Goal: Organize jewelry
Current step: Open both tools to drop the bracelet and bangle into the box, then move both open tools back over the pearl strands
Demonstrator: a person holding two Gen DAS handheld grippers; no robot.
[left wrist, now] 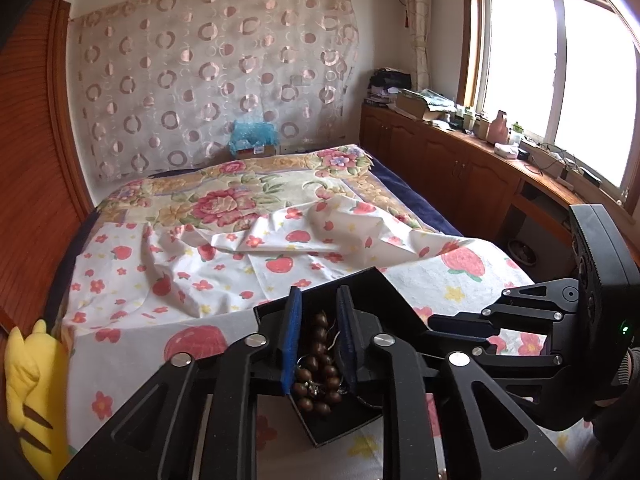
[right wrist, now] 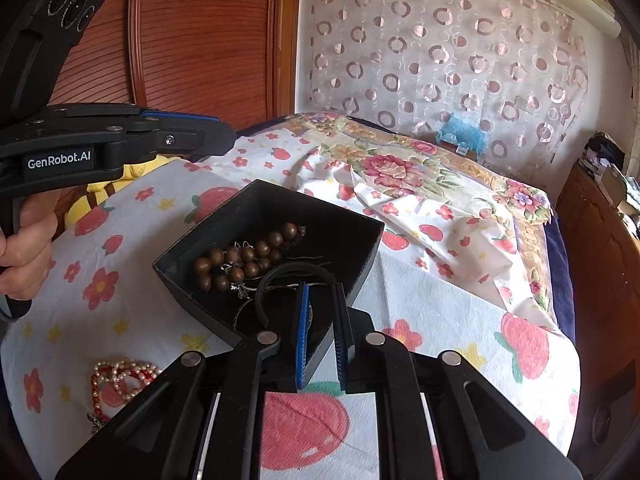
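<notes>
Two tools point(right wrist: 323, 308) point(left wrist: 318, 316), one black box point(right wrist: 362, 264)

Black open box point(right wrist: 352, 248) on bed w/ brown bead bracelet point(right wrist: 244, 258) inside; pearl & red bead strands point(right wrist: 120, 376) lie beside it on sheet.

Your box point(right wrist: 356, 236): black.
Your beads point(right wrist: 240, 260): brown wood.
Your gripper pads point(left wrist: 291, 340): blue.
Your sheet point(left wrist: 120, 280): white, red strawberries, yellow stars.
Your loose strands point(right wrist: 120, 376): pearl-pink and red.
Your plush point(left wrist: 32, 392): yellow, brown stripes.
</notes>
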